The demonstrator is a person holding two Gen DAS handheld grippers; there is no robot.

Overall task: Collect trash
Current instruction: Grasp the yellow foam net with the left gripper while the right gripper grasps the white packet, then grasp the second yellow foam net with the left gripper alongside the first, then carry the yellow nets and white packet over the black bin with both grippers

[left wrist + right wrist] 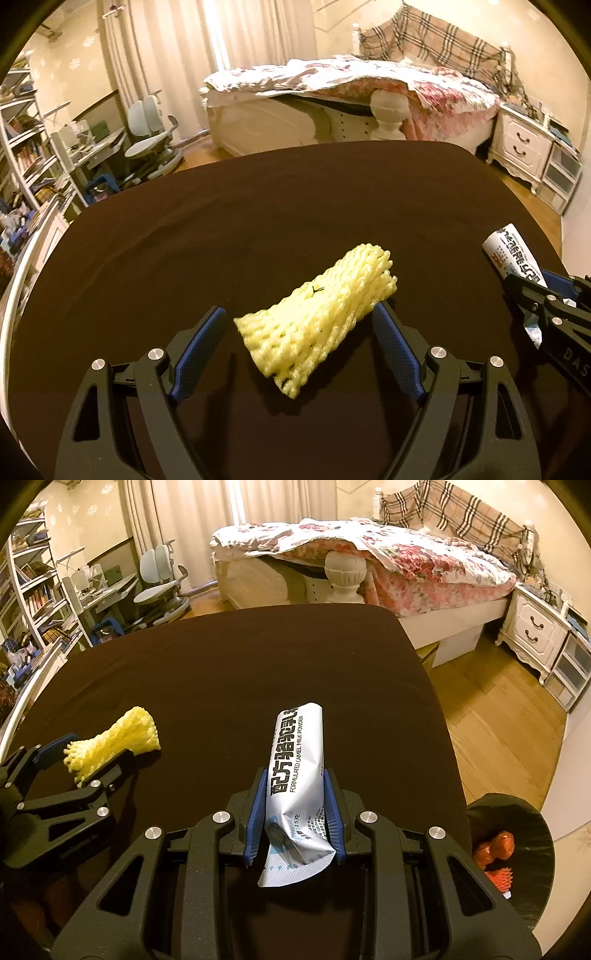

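My right claw (293, 797) is closed on the sachet (295, 771) — both blue pads press its lower half, and the long upper end sticks out forward over the table (221, 657). The bin (532, 853) is at the lower right of the right view, beside the table edge, with some orange trash already inside.

My left claw (299, 332) is open around the foam net (317, 314), which lies on the table in the middle of the left view. The right pad (391, 343) seems to touch the net; the left one stands apart from it.

To do this step well, I think I should close the left claw slowly and near the middle of the net — the foam is soft and will squash, so a grip at the end may slip. Lift only when both pads bite. The sachet I would carry over the bin opening before I release it, because its tail is loose and could catch the rim.
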